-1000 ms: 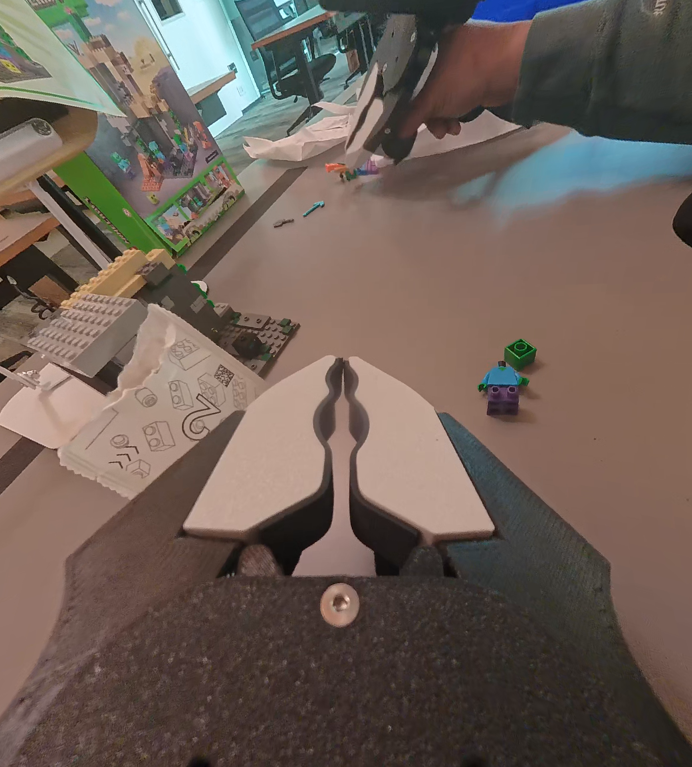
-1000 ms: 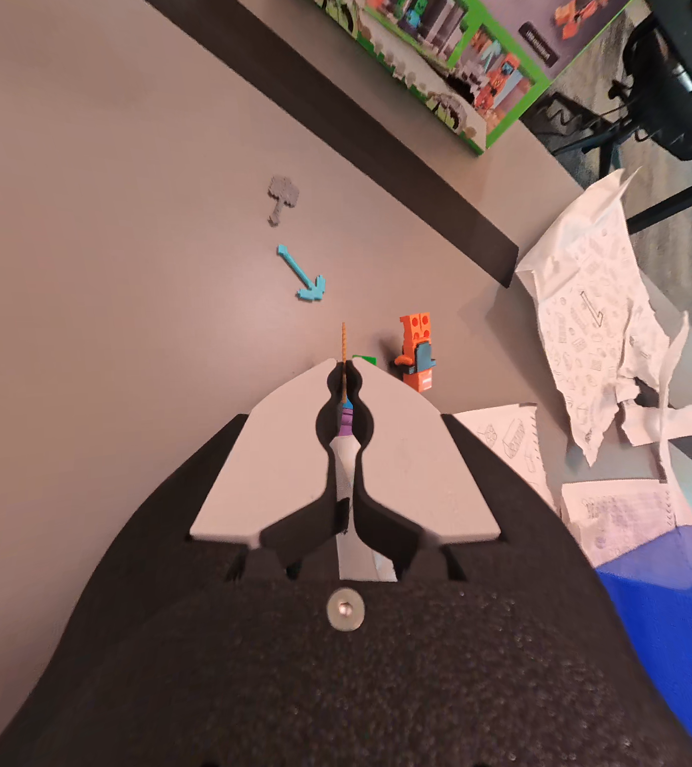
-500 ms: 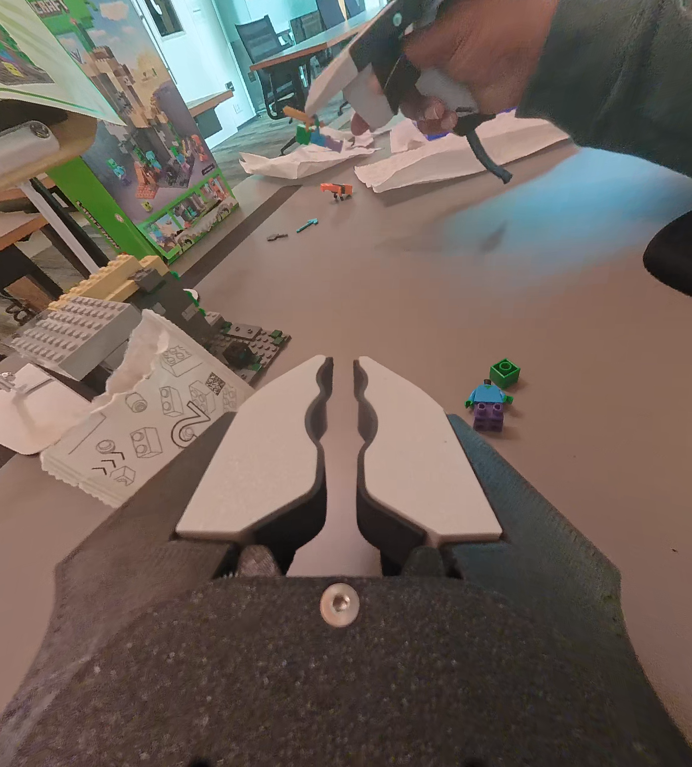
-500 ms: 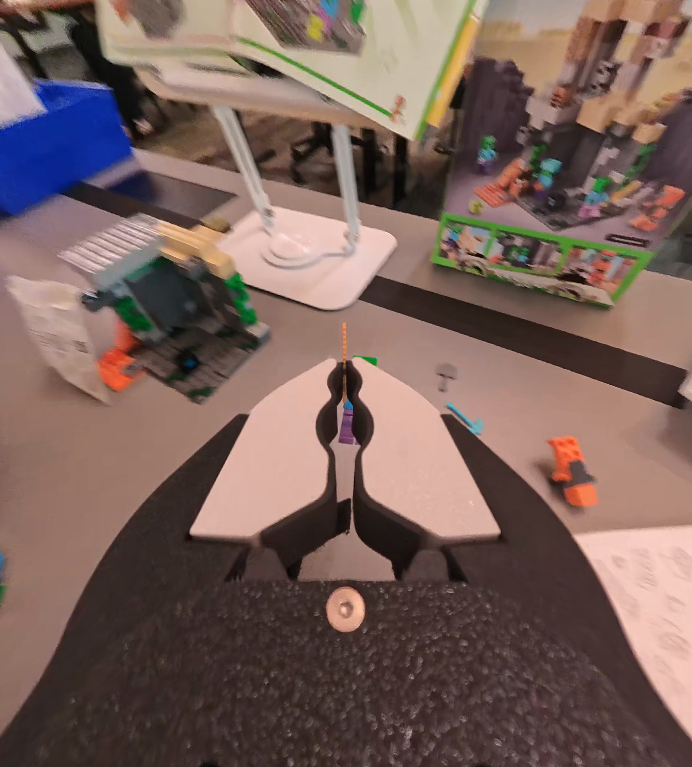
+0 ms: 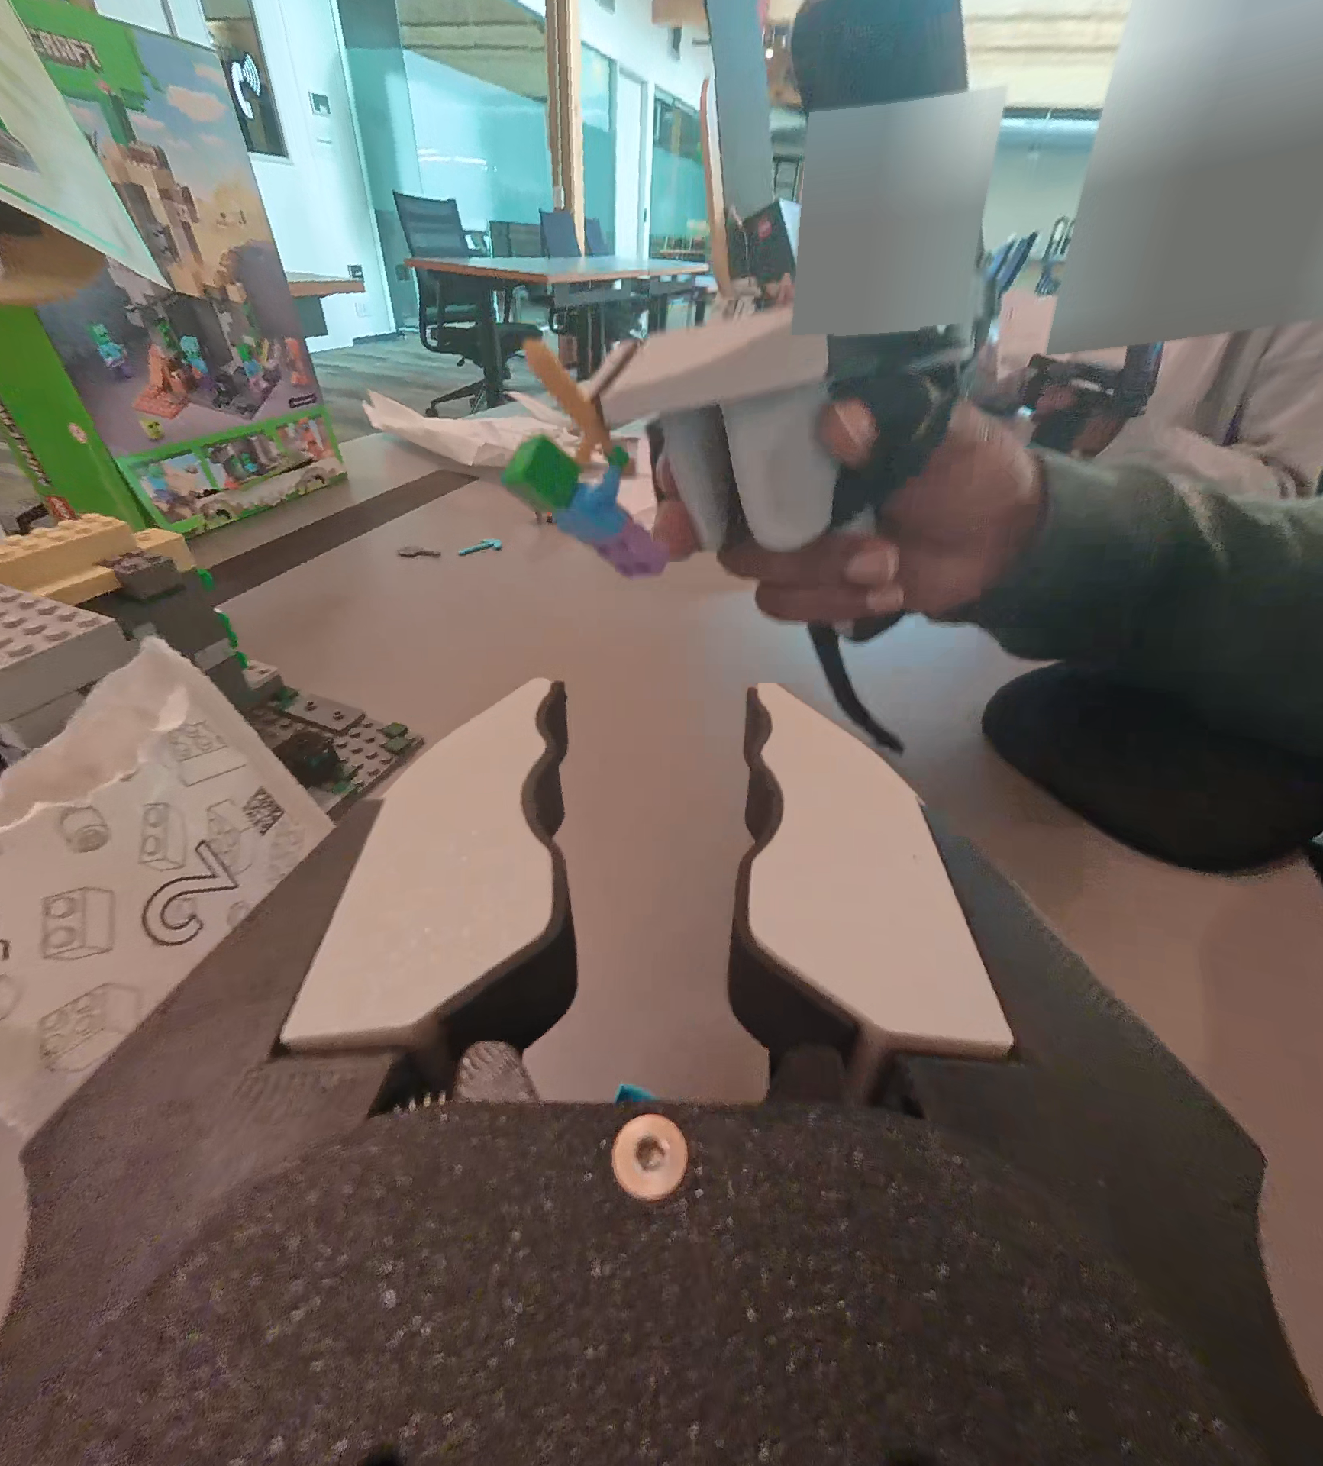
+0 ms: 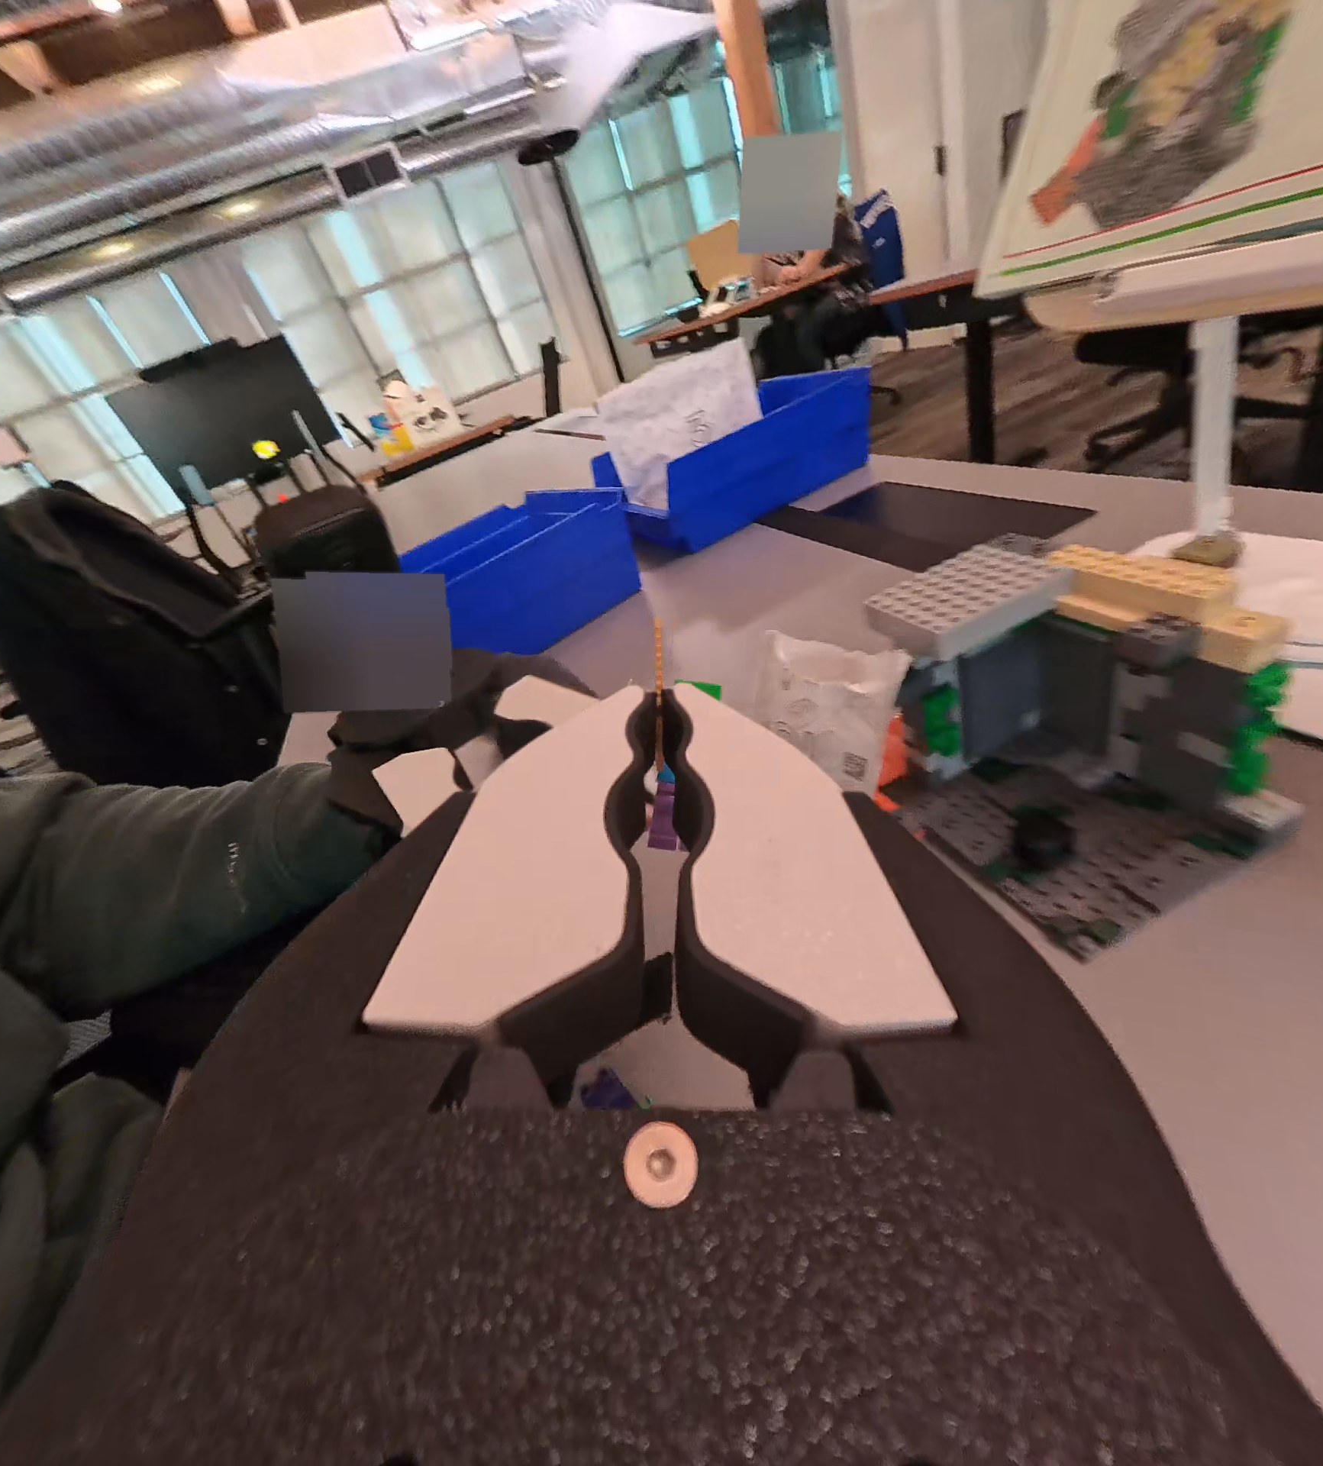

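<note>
My right gripper [image 6: 659, 698] is shut on a thin orange toy sword [image 6: 658, 658]. The sword belongs to a small brick figure with a green head, blue body and purple legs [image 6: 664, 817]. The left wrist view shows that gripper [image 5: 602, 393] in the air above the table, pinching the sword [image 5: 563, 397], with the figure [image 5: 586, 508] hanging tilted below its fingertips. My left gripper [image 5: 654, 698] is open and empty, low over the grey table [image 5: 642, 635]. It points towards the figure, with a clear gap to it. It also shows in the right wrist view [image 6: 475, 746].
A grey, tan and green brick building [image 5: 166, 603] [image 6: 1078, 698] and a torn white paper bag [image 5: 87, 873] stand to the left. A green toy box [image 5: 190, 317] is behind them. A tiny blue pickaxe [image 5: 479, 547] and a grey axe [image 5: 416, 551] lie on the table. Blue bins [image 6: 531, 571] stand farther off. Tip to tip, the grippers are about 7 cm apart.
My left gripper's jaws have opened wide from shut and the gripper has tilted up. My right gripper has lifted the figure by its sword off the far table and carried it towards the left gripper.
</note>
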